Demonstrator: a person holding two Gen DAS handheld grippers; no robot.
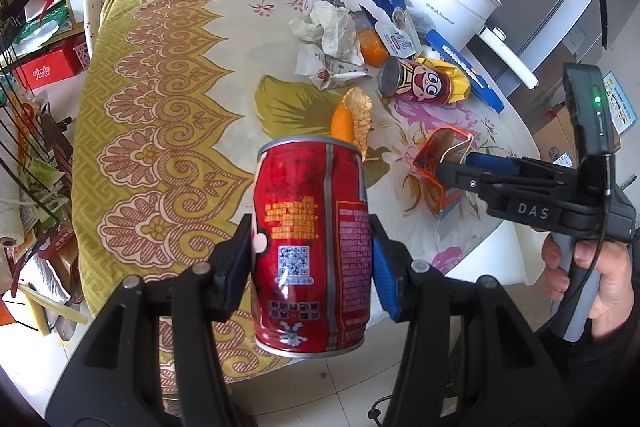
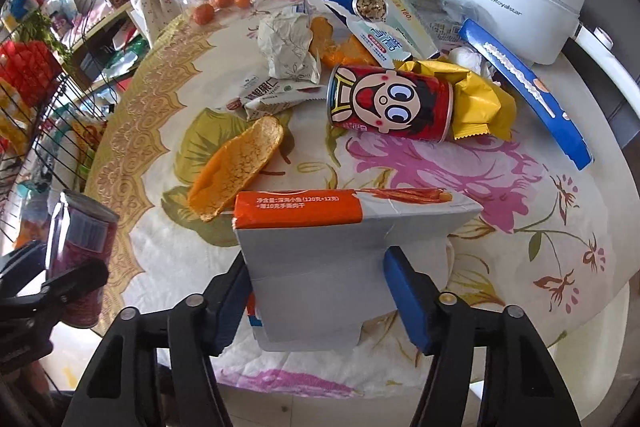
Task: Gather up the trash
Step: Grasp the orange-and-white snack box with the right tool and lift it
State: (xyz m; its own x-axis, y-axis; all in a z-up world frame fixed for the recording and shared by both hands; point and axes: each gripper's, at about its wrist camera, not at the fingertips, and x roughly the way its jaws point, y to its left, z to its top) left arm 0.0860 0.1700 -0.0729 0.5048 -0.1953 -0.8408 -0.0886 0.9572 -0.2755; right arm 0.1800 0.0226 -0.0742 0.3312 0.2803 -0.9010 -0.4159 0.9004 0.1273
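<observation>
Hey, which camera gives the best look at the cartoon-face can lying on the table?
The right wrist view: the cartoon-face can lies close, its face fully visible. The left wrist view shows it farther off and smaller, metal end toward the camera.

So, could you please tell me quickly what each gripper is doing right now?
Left gripper: closed on the red can, held off the table.
Right gripper: closed on the orange and grey carton.

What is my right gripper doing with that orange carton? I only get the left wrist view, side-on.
Observer: In the right wrist view, the right gripper has its jaws pressed on the orange carton, one on each flank of its grey face.
Operator: Anything behind the cartoon can that I miss?
Observer: A white crumpled wad lies beyond the yellow wrapper, partly under the blue strip.
</observation>
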